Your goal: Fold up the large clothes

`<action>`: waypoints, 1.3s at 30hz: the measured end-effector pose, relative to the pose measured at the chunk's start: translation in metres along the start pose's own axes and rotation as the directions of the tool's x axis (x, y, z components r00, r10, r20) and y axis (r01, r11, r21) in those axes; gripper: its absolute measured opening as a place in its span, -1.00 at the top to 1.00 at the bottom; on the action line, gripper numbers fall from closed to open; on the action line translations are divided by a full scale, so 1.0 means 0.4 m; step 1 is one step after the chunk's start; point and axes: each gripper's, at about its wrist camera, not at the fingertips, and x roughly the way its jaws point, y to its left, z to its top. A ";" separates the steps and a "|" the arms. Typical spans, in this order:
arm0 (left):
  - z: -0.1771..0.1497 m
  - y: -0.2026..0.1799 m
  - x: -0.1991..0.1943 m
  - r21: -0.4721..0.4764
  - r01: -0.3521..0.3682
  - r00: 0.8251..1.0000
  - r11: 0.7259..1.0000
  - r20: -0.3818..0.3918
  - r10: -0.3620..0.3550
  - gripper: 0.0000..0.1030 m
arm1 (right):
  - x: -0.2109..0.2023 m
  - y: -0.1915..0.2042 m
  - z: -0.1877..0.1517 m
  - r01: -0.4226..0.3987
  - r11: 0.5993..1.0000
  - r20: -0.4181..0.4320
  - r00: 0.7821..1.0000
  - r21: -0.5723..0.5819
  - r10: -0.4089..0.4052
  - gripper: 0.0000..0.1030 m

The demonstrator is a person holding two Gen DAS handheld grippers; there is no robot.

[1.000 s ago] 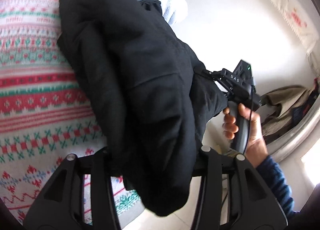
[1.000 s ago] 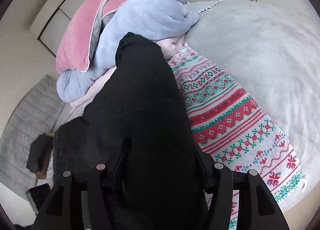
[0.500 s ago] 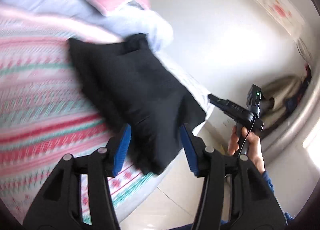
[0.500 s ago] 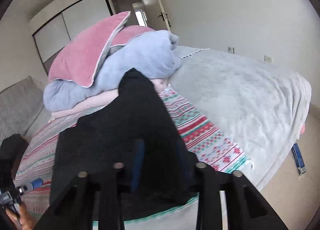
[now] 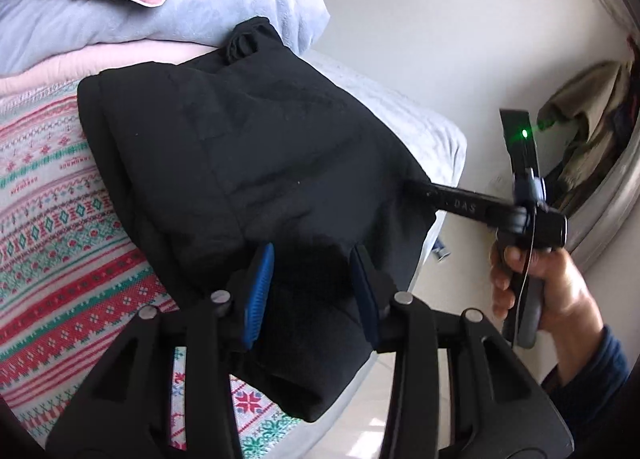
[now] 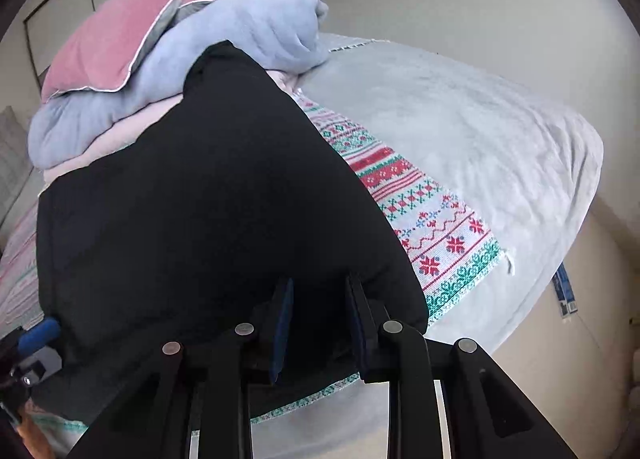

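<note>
Garment fold in progress: black garment [image 5: 256,187] lies doubled over on the patterned blanket [image 5: 52,219], near bed edge.
Left gripper [image 5: 312,283] has just been closing on the near hem; right gripper [image 6: 318,323] pinches the right hem. Next, probably another fold toward the pillows [image 6: 132,31].

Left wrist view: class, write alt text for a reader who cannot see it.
A folded black garment lies on a patterned knit blanket at the bed's edge, between the left gripper pads. The right gripper, in a hand, meets its far corner.

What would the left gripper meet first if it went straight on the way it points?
Most likely the folded black garment: it lies directly ahead of the left gripper, its near edge already between the fingers.
</note>
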 end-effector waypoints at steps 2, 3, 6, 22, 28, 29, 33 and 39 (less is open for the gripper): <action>0.013 0.005 -0.006 -0.012 0.013 1.000 1.000 -0.014 -0.013 0.19 | -0.002 0.004 0.001 0.018 1.000 -0.009 1.000 0.015 -0.018 0.53; 0.022 0.016 -0.010 -0.025 0.031 0.999 0.999 -0.026 -0.032 0.19 | -0.003 0.017 0.002 0.052 0.999 -0.019 0.998 0.005 -0.052 0.53; 0.022 0.016 -0.056 -0.044 0.026 0.998 0.999 -0.051 -0.028 0.19 | -0.040 0.069 0.018 0.151 0.989 -0.030 0.988 -0.008 -0.151 0.46; -0.100 -0.031 -0.541 0.092 -0.355 0.935 0.930 0.043 0.353 -0.92 | -0.630 0.338 -0.249 0.014 0.992 0.230 0.972 0.122 -0.042 -0.91; -0.177 -0.046 -0.654 0.114 -0.319 0.948 0.941 0.039 0.316 -0.99 | -0.714 0.400 -0.366 0.101 0.983 0.236 0.962 0.154 -0.136 -0.96; -0.181 -0.048 -0.666 0.106 -0.316 0.949 0.943 0.047 0.313 -0.99 | -0.729 0.407 -0.386 0.111 0.980 0.243 0.958 0.165 -0.149 -0.99; -0.184 -0.058 -0.697 0.099 -0.307 0.951 0.947 0.076 0.300 -0.99 | -0.780 0.436 -0.444 0.127 0.974 0.256 0.951 0.190 -0.174 -1.00; -0.185 -0.053 -0.710 0.095 -0.282 0.958 0.955 0.079 0.275 -0.99 | -0.801 0.460 -0.475 0.241 0.955 0.226 0.934 0.174 -0.277 -1.00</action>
